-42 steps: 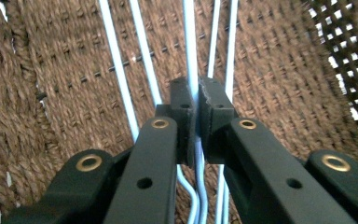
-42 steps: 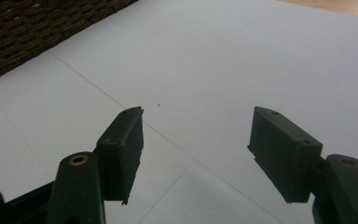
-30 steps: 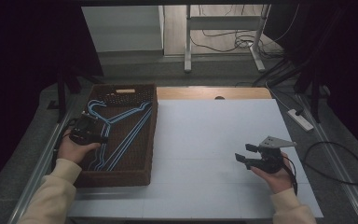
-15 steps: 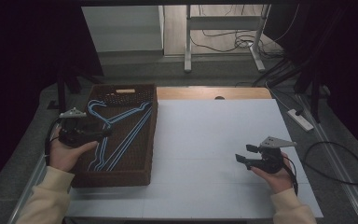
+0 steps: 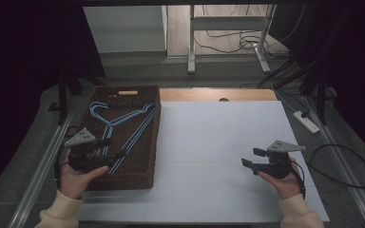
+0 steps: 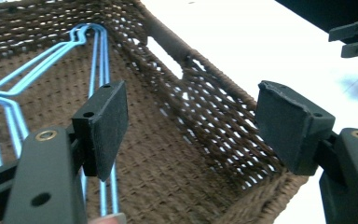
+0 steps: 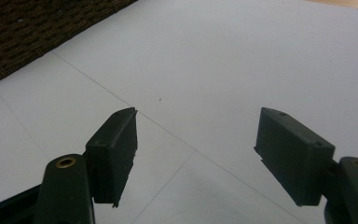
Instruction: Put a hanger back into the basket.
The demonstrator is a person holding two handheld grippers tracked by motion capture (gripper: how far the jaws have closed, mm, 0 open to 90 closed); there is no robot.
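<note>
Both sleeves are cream. Each black gripper has a grey triangle plate, brass screws and a black cable.

**Left gripper wide over basket**

Left gripper fingers spread, just opened, nothing between. Below: brown woven basket, blue hangers lying flat inside. White bench past basket's edge; other gripper far corner.

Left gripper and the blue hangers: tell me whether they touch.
Apart. In the left gripper view the left gripper has just opened, jaws wide with nothing between them; the blue hangers lie below on the floor of the wicker basket.
</note>
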